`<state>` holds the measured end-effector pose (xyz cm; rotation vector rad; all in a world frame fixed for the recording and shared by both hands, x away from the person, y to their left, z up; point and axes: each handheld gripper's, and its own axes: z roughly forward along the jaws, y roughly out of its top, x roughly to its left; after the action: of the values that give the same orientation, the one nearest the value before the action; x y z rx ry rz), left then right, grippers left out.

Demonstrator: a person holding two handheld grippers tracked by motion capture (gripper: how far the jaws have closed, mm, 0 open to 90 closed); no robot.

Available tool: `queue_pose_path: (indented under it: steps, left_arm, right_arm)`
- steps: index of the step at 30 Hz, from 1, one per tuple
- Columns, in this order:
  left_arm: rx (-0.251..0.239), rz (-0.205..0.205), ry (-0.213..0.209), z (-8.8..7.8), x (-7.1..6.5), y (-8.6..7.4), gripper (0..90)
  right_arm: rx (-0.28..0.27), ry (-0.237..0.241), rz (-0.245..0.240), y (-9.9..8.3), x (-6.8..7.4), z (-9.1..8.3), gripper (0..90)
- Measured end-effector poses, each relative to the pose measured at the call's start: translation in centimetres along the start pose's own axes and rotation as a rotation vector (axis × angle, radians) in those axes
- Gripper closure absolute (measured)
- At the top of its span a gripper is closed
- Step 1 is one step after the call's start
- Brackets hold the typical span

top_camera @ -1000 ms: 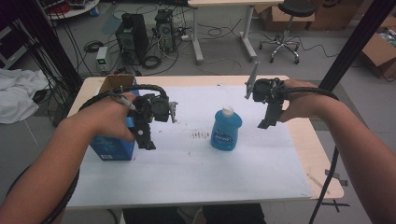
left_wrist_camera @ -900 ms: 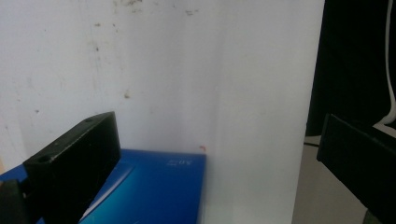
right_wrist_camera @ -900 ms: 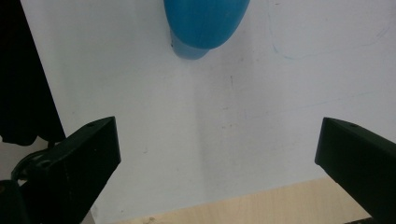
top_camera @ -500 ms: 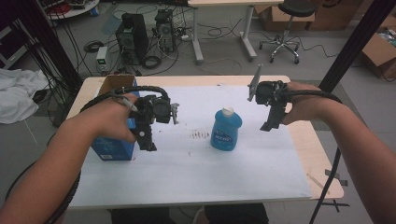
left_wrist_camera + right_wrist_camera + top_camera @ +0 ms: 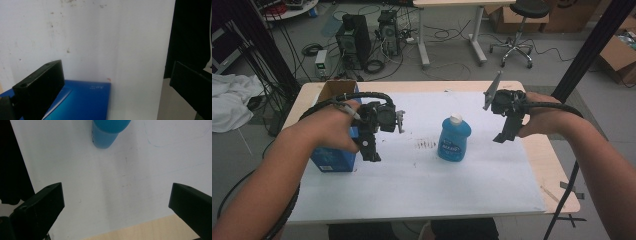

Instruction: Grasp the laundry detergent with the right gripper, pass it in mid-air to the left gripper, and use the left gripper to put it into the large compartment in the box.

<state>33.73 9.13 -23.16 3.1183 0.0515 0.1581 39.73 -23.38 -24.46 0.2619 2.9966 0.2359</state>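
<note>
A blue bottle [image 5: 453,138] with a white cap stands upright near the middle of the white sheet [image 5: 422,175]; its base [image 5: 105,135] shows at the top of the right gripper view. A blue box [image 5: 329,159] sits at the table's left, and its top [image 5: 82,102] lies below the left jaws. My left gripper [image 5: 371,150] hovers just right of the box, jaws wide apart and pointing down. My right gripper [image 5: 507,131] is held above the sheet to the right of the bottle, open with nothing between its jaws.
An open cardboard box [image 5: 336,90] stands at the table's back left behind the blue box. The wooden table edge [image 5: 557,170] runs along the right. Computer towers [image 5: 353,37], cables and an office chair [image 5: 517,30] are on the floor beyond.
Both hands have drifted slightly; the right gripper has risen a little and moved away from the bottle. The bottle and blue box have not moved.
</note>
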Motion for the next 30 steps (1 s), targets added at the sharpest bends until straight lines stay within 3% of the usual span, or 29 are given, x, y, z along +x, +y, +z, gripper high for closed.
queue_pose_path:
  steps: [5,9,20,30]
  left_arm:
    - [-0.001,0.008,0.000,0.1,-0.1,-0.1,0.1]
    - [-0.006,0.013,0.004,0.0,-0.3,-0.3,0.1]
    - [-0.028,0.011,0.005,0.0,-0.9,-0.8,0.1]
    - [-0.047,0.011,0.017,-0.5,-1.2,-1.4,0.1]
  right_arm:
    - [-0.058,-0.007,0.018,-1.0,0.5,0.4,0.0]
    - [-0.137,-0.015,0.048,-1.9,1.1,0.7,0.0]
    - [-0.412,-0.060,0.144,-5.3,2.5,3.3,0.0]
    - [-0.609,-0.050,0.197,-6.7,3.1,5.9,0.0]
